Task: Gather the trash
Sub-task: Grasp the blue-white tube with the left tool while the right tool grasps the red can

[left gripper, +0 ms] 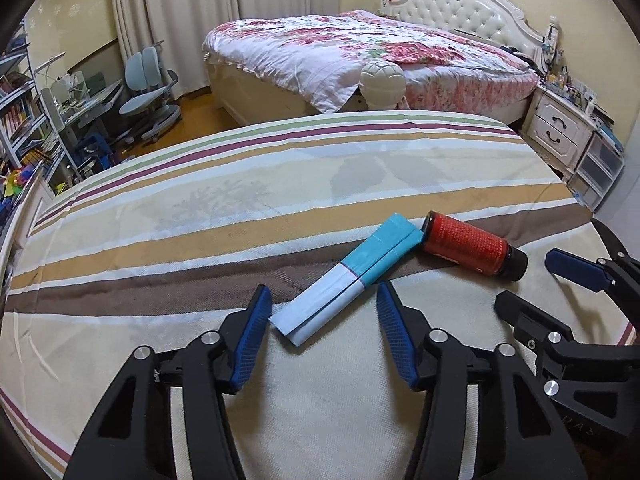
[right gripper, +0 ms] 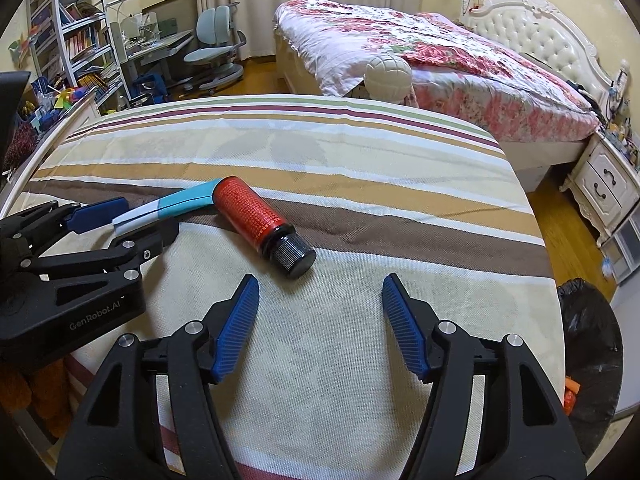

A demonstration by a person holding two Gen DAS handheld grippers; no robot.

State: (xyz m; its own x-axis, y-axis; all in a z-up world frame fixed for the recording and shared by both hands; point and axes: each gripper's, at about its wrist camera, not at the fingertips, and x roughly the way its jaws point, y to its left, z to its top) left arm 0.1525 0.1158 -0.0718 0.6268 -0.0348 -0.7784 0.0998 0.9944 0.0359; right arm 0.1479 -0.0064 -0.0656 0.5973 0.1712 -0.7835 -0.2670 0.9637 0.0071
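A flat blue-and-white paper packet (left gripper: 347,278) lies on the striped bedsheet (left gripper: 200,216). A red bottle with a black cap (left gripper: 472,247) lies on its side, touching the packet's far end. My left gripper (left gripper: 322,322) is open, its jaws on either side of the packet's near end. It also shows in the right wrist view (right gripper: 132,218) around the packet (right gripper: 168,206). My right gripper (right gripper: 320,312) is open and empty, just short of the bottle (right gripper: 260,220), whose cap points toward it. The right gripper also shows at the right of the left wrist view (left gripper: 540,284).
A black trash bag (right gripper: 588,344) hangs beside the bed's right edge. A second bed with a floral quilt (left gripper: 360,48) stands beyond. A desk, blue chair (left gripper: 146,88) and bookshelf are at the left, a white nightstand (left gripper: 560,128) at the right.
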